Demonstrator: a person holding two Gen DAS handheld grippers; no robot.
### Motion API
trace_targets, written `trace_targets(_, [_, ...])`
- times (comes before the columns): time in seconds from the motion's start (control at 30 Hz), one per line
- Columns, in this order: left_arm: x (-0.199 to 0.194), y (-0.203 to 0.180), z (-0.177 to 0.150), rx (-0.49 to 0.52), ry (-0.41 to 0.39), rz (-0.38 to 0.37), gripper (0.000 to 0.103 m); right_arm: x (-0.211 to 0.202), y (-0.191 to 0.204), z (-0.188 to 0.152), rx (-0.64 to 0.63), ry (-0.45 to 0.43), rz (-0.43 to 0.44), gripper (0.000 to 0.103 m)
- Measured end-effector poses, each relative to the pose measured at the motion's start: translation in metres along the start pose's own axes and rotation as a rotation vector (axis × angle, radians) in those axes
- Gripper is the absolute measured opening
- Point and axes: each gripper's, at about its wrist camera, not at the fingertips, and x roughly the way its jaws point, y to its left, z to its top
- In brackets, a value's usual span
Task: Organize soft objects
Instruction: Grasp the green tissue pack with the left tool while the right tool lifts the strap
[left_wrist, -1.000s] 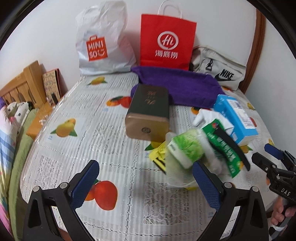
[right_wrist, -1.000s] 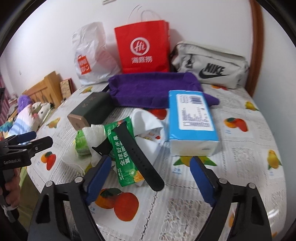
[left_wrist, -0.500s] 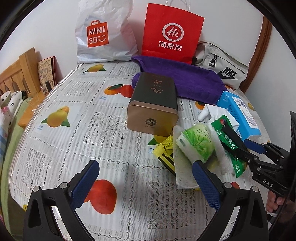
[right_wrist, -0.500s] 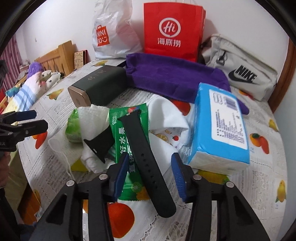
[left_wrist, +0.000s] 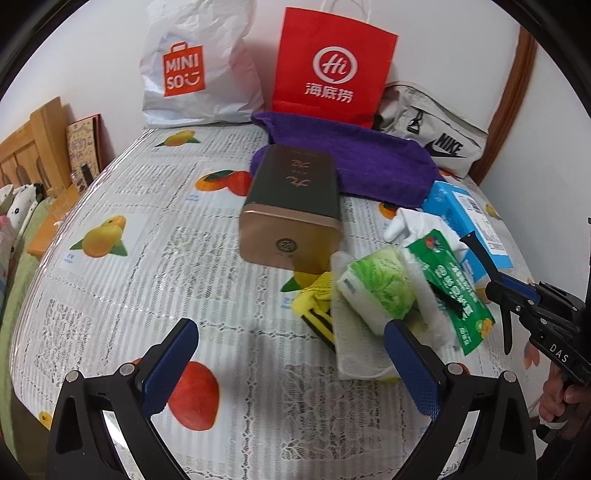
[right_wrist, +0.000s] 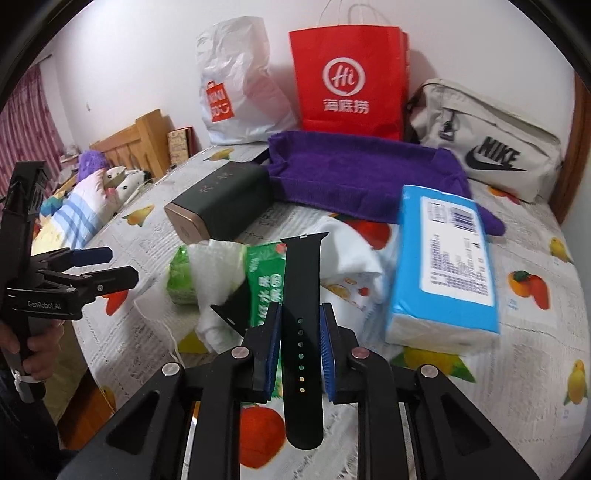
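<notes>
We are now clenching the right gripper (right_wrist: 300, 341), open a second ago, on the black watch strap (right_wrist: 301, 302) at six o'clock of the tissue pile, so picking is starting, while the left gripper (left_wrist: 291, 363) is staying released.

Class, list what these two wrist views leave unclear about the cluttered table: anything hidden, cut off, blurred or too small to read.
- Watch strap: in the right wrist view, its far piece is partly hidden behind the green packet.
- Blue tissue pack: label print too small to read.
- Yellow item: in the left wrist view, mostly covered by the white cloth, so its identity is unclear.
- Shopping bag contents: hidden by its walls.
- Left gripper: holds nothing.
</notes>
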Motion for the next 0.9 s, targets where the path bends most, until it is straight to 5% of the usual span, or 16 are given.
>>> trace_targets(0.2, [0.003,-0.016,0.0,0.051,-0.014,-0.049,0.101,-0.021,-0.018,-0.02,0.05,-0.008,-0.048,0.02])
trace_targets(0.37, [0.014,-0.035,-0.002,0.163,-0.021,0.018,0.101,-0.026,-0.032,-0.039,0.094,0.009,-0.079,0.02])
trace_targets(0.9, [0.049,-0.059,0.011,0.299,0.022,-0.041,0.1,-0.008,-0.076,-0.068,0.224,0.073,-0.118,0.02])
